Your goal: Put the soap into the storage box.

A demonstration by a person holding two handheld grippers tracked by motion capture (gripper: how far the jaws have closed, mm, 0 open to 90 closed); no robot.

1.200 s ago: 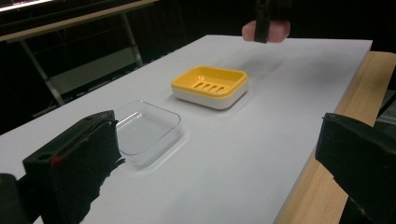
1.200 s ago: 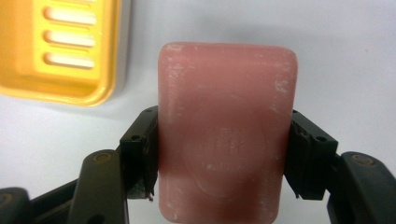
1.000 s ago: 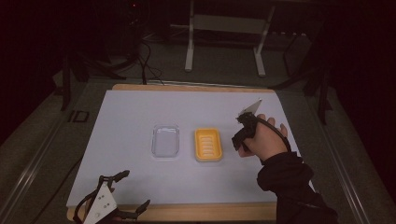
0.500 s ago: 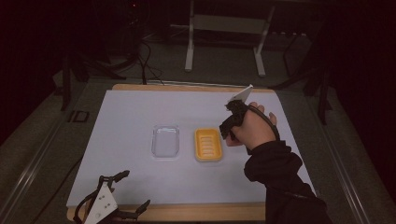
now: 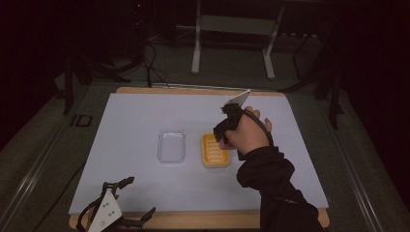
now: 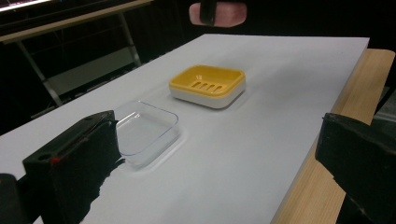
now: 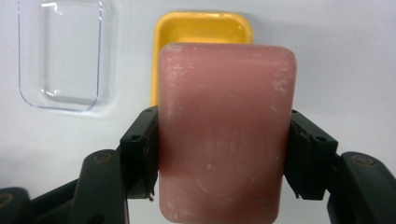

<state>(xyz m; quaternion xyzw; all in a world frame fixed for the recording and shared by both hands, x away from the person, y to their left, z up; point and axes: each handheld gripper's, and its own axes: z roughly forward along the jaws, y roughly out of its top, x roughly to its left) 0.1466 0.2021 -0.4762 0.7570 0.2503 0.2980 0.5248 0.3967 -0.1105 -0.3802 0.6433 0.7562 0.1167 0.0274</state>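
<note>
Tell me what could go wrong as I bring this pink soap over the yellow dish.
The right gripper holds the pink soap bar by its two side edges only; that smooth bar could slip or twist out. In the right gripper view the bar hides much of the yellow soap dish, so alignment is hard to judge and it could land on the rim. The clear tray sits close beside the dish; a drift could put the soap there instead.

Right gripper [image 5: 223,136] held aloft, jaws clamped; left gripper [image 5: 126,203] lies with jaws apart.
</note>
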